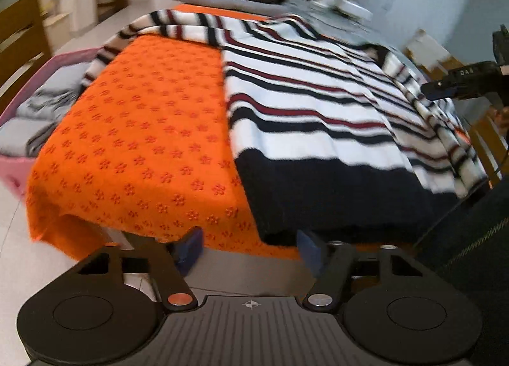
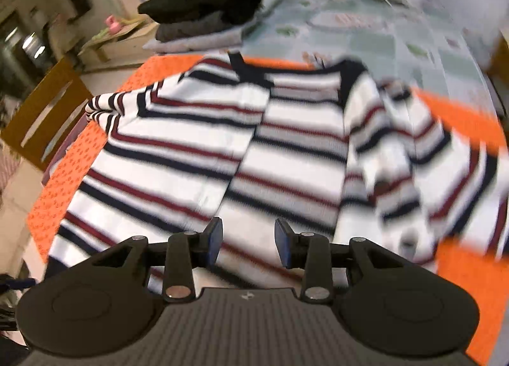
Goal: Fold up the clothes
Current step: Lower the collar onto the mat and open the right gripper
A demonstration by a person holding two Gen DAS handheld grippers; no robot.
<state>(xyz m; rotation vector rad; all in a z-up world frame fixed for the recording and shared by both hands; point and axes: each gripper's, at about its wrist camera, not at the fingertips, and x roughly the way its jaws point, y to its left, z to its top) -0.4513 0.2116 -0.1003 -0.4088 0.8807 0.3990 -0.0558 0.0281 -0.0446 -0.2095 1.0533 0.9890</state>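
Note:
A white sweater [image 1: 305,102] with navy and dark red stripes and a navy hem lies spread on an orange flower-patterned cloth [image 1: 143,143] over the table. One sleeve reaches left across the cloth's far edge; the other is bunched at the right. My left gripper [image 1: 251,249] is open at the table's near edge, just below the navy hem, holding nothing. My right gripper [image 2: 248,240] hovers open above the sweater [image 2: 197,156] body, nothing between its fingers. The right gripper's body [image 1: 461,82] shows at the right edge of the left wrist view.
A stack of folded dark and grey clothes [image 2: 206,6] sits at the table's far end. A pink basket [image 1: 19,143] with grey garments stands left of the table. A wooden chair [image 2: 41,114] is at the left. A patterned tablecloth [image 2: 381,41] with small items lies beyond.

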